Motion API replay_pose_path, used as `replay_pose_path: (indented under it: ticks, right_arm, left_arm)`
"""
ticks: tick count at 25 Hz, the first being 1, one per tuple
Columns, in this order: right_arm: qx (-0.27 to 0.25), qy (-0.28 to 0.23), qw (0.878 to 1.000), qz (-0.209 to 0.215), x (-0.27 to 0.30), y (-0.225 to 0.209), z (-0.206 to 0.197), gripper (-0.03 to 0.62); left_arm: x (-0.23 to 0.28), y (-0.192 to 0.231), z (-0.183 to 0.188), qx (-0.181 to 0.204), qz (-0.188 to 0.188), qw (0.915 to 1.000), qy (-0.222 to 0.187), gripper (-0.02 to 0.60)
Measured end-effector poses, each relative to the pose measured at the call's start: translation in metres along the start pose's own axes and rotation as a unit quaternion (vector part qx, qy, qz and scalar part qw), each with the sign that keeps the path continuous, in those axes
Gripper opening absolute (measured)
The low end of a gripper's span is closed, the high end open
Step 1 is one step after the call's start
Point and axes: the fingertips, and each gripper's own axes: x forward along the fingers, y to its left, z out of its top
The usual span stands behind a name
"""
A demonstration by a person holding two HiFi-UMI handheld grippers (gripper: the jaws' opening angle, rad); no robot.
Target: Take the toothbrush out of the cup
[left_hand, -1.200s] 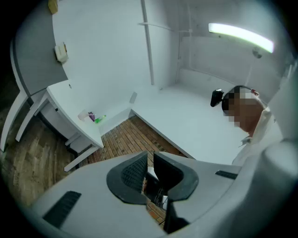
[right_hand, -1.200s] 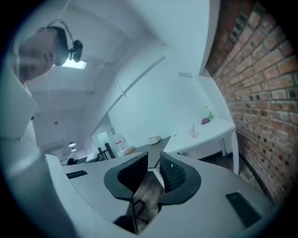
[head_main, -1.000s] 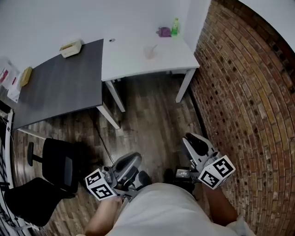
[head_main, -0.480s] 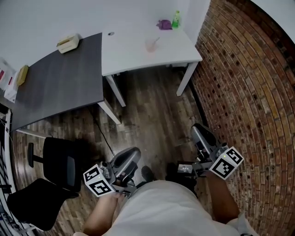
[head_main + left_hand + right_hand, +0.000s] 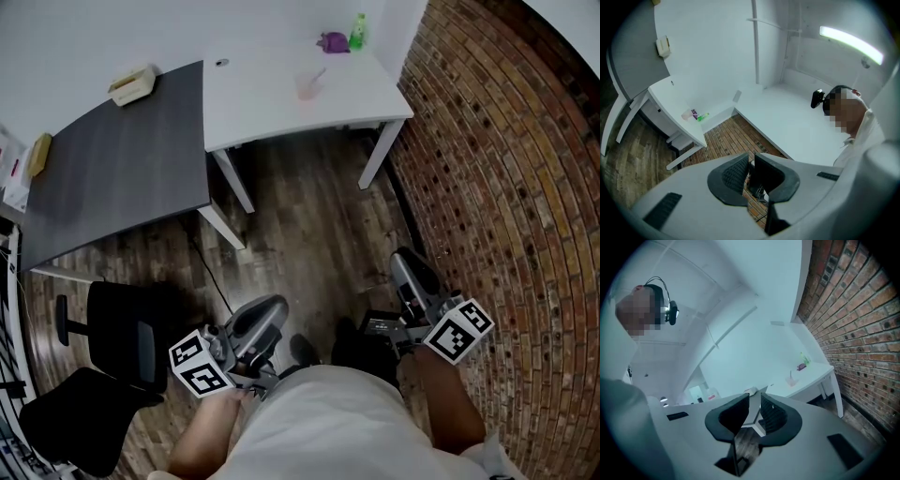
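Approaching is the step in hand, by my reading: the cup [image 5: 306, 89] stands on the white table [image 5: 272, 112] far across the wooden floor, with the toothbrush [image 5: 318, 76] leaning in it, and neither tool is near it. The next move calls for walking up and bringing one gripper down over the brush handle. The left gripper [image 5: 751, 173] and right gripper [image 5: 755, 411] hang at waist height, jaws parted only narrowly, grasping nothing.
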Motion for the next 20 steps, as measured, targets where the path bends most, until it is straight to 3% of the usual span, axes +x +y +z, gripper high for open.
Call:
replay_pose_path:
  ticks: [9, 20]
  right_arm:
    - [0.007, 0.019, 1.000, 0.003, 0.033, -0.040, 0.007, 0.060]
    - [0.027, 0.062, 0.997, 0.046, 0.118, -0.111, 0.048, 0.060]
  left_arm:
    - [0.033, 0.031, 0.008, -0.001, 0.014, 0.9999, -0.004, 0.021]
    - [0.130, 0.084, 0.047, 0.004, 0.044, 0.9987, -0.025, 0.021]
